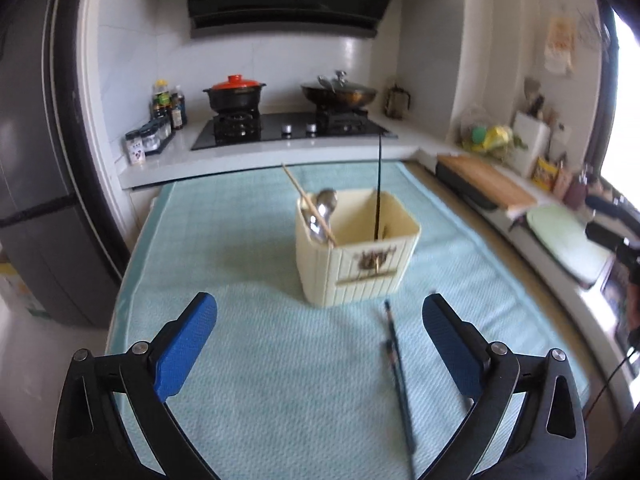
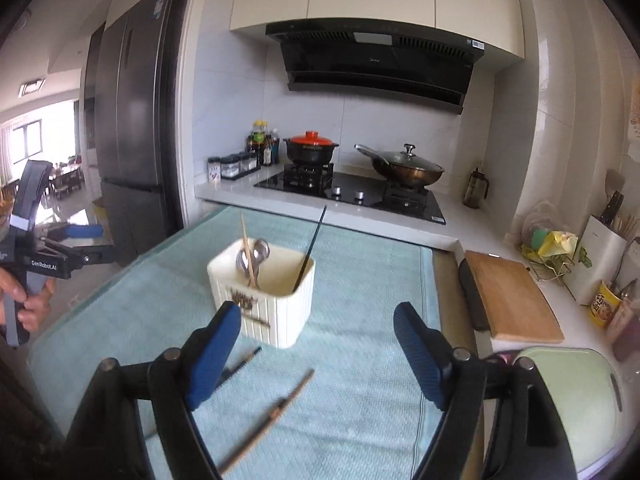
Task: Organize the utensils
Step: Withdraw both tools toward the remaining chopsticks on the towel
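A cream utensil holder (image 1: 356, 256) (image 2: 264, 300) stands on a light blue mat (image 1: 248, 360) (image 2: 360, 380). In it are metal spoons (image 1: 322, 216) (image 2: 258, 258), a wooden chopstick (image 1: 308, 204) (image 2: 249, 252) and a dark chopstick (image 1: 378, 184) (image 2: 310, 252). Dark chopsticks (image 1: 398, 372) lie on the mat in front of the holder; in the right wrist view a dark chopstick (image 2: 240, 366) and a brown one (image 2: 272, 412) show. My left gripper (image 1: 320, 340) is open and empty above the mat. My right gripper (image 2: 318, 356) is open and empty, just before the holder.
A stove (image 2: 352, 192) with a red-lidded pot (image 2: 311, 148) and a wok (image 2: 408, 168) stands behind the mat. A wooden cutting board (image 2: 512, 296) and a green board (image 2: 576, 400) lie on the right. A fridge (image 2: 132, 120) is on the left.
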Available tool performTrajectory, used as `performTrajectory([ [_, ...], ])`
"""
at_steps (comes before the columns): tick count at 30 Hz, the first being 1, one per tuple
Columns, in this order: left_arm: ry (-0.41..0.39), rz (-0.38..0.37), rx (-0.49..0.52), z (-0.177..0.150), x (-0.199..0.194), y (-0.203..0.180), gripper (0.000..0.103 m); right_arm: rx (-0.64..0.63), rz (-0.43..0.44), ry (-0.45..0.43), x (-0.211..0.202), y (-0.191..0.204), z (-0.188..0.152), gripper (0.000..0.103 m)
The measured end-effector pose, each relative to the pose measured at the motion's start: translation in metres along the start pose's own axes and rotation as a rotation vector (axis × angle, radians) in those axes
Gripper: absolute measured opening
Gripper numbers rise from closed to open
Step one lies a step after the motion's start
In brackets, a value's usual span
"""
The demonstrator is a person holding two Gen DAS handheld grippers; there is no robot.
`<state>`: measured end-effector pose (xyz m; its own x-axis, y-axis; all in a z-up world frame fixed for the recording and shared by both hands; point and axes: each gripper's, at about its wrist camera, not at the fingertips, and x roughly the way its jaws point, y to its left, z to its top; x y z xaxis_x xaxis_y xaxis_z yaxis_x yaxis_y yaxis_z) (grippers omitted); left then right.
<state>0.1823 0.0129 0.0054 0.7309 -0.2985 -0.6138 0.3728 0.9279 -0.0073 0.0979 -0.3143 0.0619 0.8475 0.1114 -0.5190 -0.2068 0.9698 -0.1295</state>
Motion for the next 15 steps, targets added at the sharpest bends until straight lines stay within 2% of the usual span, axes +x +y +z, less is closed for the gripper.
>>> performTrajectory([
  [2, 0.033, 0.016, 0.047, -0.032, 0.0, -0.012, 0.102, -0.041, 0.008, 0.057, 0.001, 0.012, -0.031, 0.08],
  [5, 0.104, -0.048, 0.014, -0.07, 0.003, -0.02, 0.102, -0.03, 0.052, 0.15, 0.002, 0.024, -0.077, 0.08],
  [7, 0.128, -0.061, -0.016, -0.093, 0.003, -0.027, 0.102, 0.012, 0.076, 0.187, 0.006, 0.03, -0.1, 0.08],
  [13, 0.219, -0.096, 0.018, -0.149, 0.018, -0.067, 0.102, 0.145, 0.155, 0.258, 0.019, 0.049, -0.148, 0.08],
  [15, 0.225, -0.062, 0.058, -0.158, 0.027, -0.082, 0.102, 0.131, 0.164, 0.285, 0.026, 0.061, -0.158, 0.08],
])
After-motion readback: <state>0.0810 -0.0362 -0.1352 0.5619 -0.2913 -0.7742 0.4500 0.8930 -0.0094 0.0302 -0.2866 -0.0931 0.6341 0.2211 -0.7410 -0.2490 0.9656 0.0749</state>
